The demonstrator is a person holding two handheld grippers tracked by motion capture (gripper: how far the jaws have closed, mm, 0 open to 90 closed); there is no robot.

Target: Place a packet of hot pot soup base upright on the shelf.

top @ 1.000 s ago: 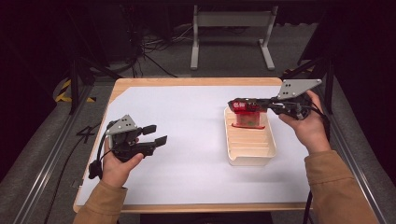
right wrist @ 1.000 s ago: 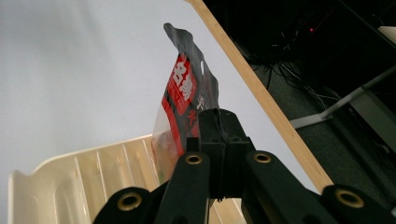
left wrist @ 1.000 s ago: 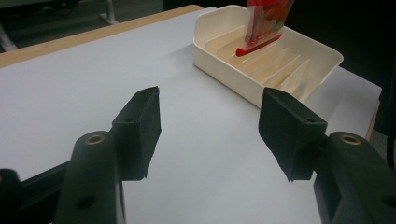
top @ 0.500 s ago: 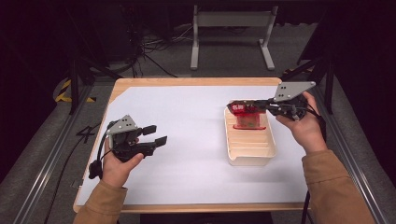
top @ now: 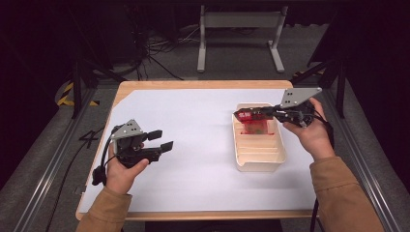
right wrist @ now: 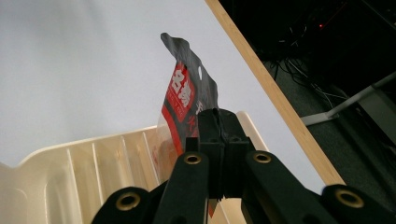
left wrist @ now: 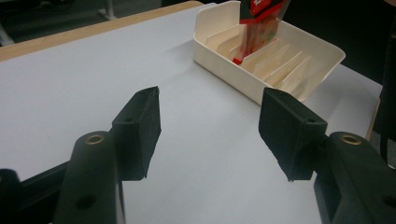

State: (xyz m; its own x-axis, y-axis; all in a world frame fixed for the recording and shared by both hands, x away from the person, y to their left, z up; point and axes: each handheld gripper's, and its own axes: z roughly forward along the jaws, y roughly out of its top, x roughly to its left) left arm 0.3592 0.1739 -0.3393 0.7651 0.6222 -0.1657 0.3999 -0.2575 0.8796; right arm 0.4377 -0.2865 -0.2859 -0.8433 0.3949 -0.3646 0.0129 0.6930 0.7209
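A red and clear snack packet (top: 253, 122) hangs upright over the far end of a cream slotted tray (top: 261, 162), its lower edge down among the dividers. My right gripper (top: 240, 115) is shut on the packet's top edge, reaching in from the right. In the right gripper view the closed jaws pinch the packet (right wrist: 184, 98) above the tray (right wrist: 84, 163). My left gripper (top: 161, 140) is held at the table's left, jaws open with nothing between them. The left gripper view looks across the white sheet to the tray (left wrist: 219, 53) and the packet (left wrist: 259, 23).
A white sheet (top: 193, 145) covers the wooden table (top: 193, 84). Black rails run along both sides, and cables and a metal stand foot (top: 239, 29) lie on the floor beyond the far edge.
The right gripper with the packet has sunk slightly toward the tray. The left hand has stayed put.
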